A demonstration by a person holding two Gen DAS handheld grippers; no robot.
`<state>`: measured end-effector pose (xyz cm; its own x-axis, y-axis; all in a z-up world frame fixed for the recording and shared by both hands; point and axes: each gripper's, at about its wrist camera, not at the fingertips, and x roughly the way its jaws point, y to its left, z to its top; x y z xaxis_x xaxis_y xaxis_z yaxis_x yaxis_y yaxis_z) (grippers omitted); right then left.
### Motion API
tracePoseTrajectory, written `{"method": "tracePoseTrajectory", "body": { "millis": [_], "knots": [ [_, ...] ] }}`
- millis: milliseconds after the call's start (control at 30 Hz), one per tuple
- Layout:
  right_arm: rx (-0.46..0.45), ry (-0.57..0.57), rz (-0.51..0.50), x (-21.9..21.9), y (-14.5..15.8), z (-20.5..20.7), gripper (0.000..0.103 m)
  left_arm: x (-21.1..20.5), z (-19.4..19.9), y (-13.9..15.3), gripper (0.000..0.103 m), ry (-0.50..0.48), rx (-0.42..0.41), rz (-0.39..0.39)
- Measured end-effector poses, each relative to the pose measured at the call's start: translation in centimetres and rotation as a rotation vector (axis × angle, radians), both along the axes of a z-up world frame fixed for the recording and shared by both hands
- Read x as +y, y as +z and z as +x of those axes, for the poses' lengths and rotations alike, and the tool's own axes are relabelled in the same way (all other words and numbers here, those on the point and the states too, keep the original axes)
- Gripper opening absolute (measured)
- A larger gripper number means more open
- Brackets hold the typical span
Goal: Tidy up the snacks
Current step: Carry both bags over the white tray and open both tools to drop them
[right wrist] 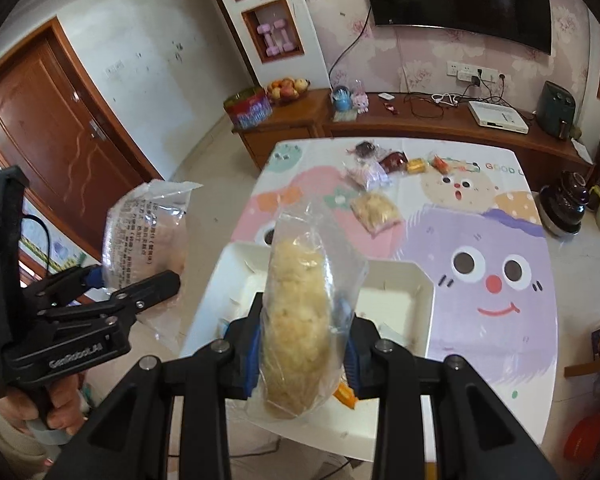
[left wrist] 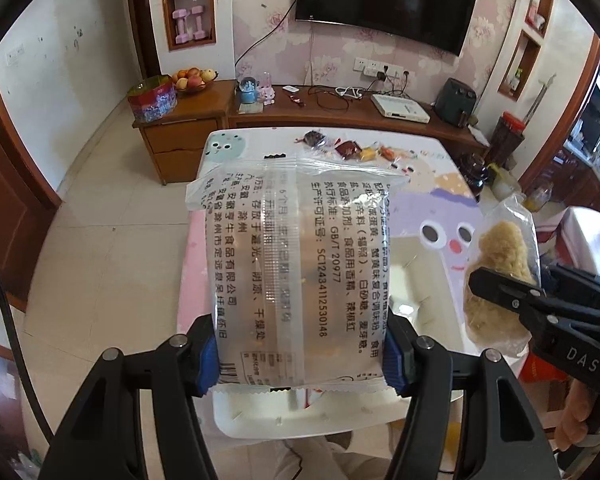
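we hold two snack packets above the white tray: our left gripper clamped on the printed clear packet, our right gripper clamped on the crumbly cake bag. slick, crinkly film could slip from the pads, and a hard squeeze could crush the soft cake.

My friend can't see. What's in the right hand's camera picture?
The right gripper holds a clear bag of crumbly yellow snack above a white tray on a cartoon tablecloth. To the left, the left gripper holds a printed snack packet. More snacks lie farther back.
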<state>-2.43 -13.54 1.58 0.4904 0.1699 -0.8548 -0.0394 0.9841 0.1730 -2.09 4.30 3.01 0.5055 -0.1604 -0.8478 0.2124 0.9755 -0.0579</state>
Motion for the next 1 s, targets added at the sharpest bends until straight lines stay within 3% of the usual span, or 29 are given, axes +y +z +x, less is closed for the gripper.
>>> {"method": "tracePoseTrajectory", "body": {
  "millis": [433, 633, 733, 867, 1000],
  "knots": [
    [0.052, -0.005, -0.065, 0.8, -1.7, -1.4, 0.034, -1.0, -1.4, -2.5, 0.064, -0.01, 0.039, 0.048],
    [0.081, -0.022, -0.087, 0.7, -2.2, -1.4, 0.037, -1.6, -1.4, -2.7, 0.075, -0.016, 0.041, 0.074],
    [0.088, -0.032, -0.088, 0.6, -2.3, -1.4, 0.047, -1.8, -1.6, -2.3, 0.092, -0.013, 0.01, 0.092],
    [0.065, -0.048, -0.102, 0.4, -1.8, -1.6, 0.055, -2.0, -1.6, -1.8, 0.092, -0.016, -0.003, 0.082],
    [0.058, -0.053, -0.092, 0.2, -1.4, -1.9, 0.057, -2.3, -1.6, -1.7, 0.092, -0.018, -0.005, 0.085]
  ]
}}
